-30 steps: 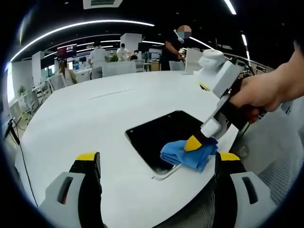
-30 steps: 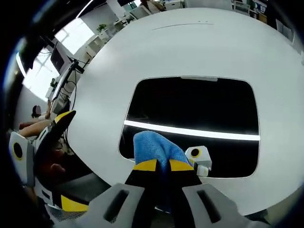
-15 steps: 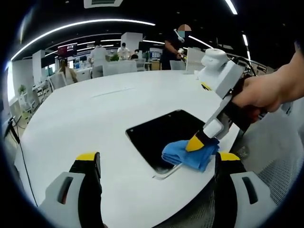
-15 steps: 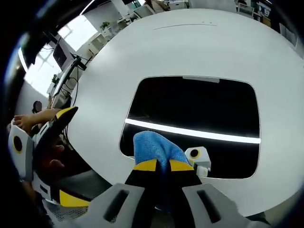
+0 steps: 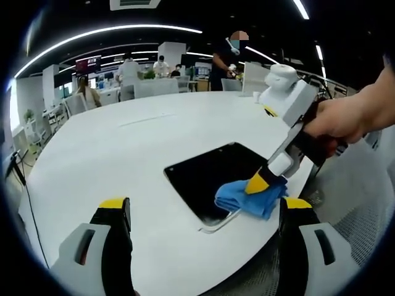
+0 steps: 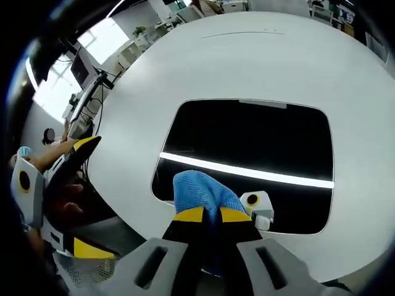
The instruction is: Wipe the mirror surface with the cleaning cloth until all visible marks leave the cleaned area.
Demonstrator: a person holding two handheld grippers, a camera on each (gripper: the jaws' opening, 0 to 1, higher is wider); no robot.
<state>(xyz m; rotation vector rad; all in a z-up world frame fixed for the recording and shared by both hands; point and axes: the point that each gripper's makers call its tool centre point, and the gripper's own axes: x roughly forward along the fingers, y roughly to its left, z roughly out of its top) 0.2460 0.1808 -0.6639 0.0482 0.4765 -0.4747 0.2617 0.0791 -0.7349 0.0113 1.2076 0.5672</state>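
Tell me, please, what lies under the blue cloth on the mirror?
The cloth, clamped in the right gripper, rests on the near edge of the dark mirror, which lies on the white table. Any marks beneath the cloth are covered and cannot be seen.

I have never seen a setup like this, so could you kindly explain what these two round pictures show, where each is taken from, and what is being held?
There is no robot arm here: a person holds a two-jaw gripper in each hand, and a fisheye camera rides on each. The left gripper view looks past the open left gripper across a white table. On it lies a dark mirror. The person's hand brings in the right gripper from the right. The right gripper view looks down that tool's own jaws, shut on a blue cloth that rests on the mirror near its edge. The bright stripe in the glass is a reflected ceiling light.
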